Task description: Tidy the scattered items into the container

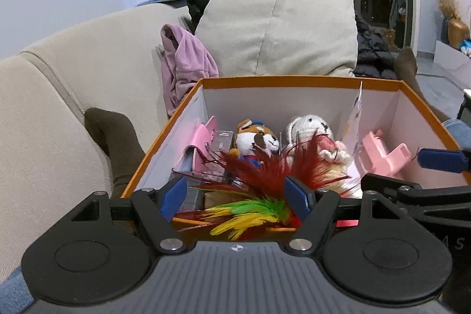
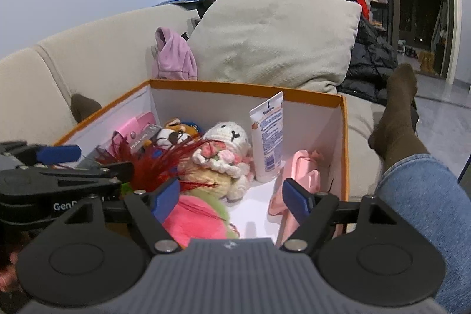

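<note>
Now, your left gripper [image 1: 237,194] fingers apart over the orange-rimmed box [image 1: 294,81] near edge, feathers [image 1: 265,175] between, right gripper [image 2: 231,197] apart above bare white floor [image 2: 253,196].

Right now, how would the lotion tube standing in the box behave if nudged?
The lotion tube stands upright on its cap, tall and narrow, so it would likely tip. It looks like soft plastic, probably squeezable. Its smooth surface may be slippery.
</note>
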`<state>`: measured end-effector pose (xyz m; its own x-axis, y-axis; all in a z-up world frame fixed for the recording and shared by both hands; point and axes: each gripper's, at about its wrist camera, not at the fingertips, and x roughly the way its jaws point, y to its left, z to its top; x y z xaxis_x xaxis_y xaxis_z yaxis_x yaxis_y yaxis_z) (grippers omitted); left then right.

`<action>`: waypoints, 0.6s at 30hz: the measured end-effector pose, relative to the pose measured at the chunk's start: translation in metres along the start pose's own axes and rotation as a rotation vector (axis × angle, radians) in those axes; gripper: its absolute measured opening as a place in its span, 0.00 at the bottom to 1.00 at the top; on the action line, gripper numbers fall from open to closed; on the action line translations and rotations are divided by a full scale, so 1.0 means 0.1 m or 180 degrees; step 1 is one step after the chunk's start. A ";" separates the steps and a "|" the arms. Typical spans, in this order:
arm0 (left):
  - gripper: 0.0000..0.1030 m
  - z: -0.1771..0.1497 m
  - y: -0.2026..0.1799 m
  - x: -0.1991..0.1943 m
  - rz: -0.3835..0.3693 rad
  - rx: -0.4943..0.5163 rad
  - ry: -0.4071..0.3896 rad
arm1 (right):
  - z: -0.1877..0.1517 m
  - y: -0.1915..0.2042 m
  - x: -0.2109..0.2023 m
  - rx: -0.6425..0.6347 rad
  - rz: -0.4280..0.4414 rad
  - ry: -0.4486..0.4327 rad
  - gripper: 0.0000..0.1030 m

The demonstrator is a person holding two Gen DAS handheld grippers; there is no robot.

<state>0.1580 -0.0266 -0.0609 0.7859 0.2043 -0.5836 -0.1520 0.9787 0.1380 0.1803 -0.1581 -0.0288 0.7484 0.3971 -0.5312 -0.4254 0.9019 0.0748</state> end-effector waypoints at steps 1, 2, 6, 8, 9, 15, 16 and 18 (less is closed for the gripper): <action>0.83 0.00 0.00 0.00 0.0008 0.0000 -0.0010 | 0.00 0.00 0.00 -0.0002 -0.0007 -0.0005 0.76; 0.83 0.00 0.00 0.01 0.0017 0.0003 -0.0017 | 0.00 0.00 0.00 -0.0003 -0.0013 -0.0005 0.76; 0.83 -0.02 -0.01 0.02 0.0060 -0.0002 -0.0040 | 0.00 0.01 0.02 -0.0023 -0.0061 -0.0008 0.76; 0.83 -0.02 -0.02 0.03 0.0068 -0.0001 -0.0047 | -0.01 0.02 0.02 -0.0023 -0.0074 -0.0018 0.76; 0.83 -0.03 -0.02 0.03 0.0072 0.0001 -0.0049 | -0.01 0.02 0.02 -0.0026 -0.0077 -0.0020 0.76; 0.83 -0.03 -0.02 0.04 0.0097 -0.0001 -0.0063 | -0.02 0.02 0.02 -0.0037 -0.0094 -0.0033 0.76; 0.83 -0.03 -0.02 0.04 0.0098 -0.0001 -0.0068 | -0.02 0.02 0.02 -0.0037 -0.0095 -0.0033 0.76; 0.83 -0.03 -0.03 0.03 0.0104 0.0001 -0.0069 | -0.02 0.02 0.02 -0.0040 -0.0094 -0.0033 0.76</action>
<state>0.1591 -0.0285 -0.0661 0.7934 0.2358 -0.5612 -0.1777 0.9715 0.1569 0.1800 -0.1555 -0.0316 0.7660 0.3721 -0.5242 -0.4095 0.9110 0.0485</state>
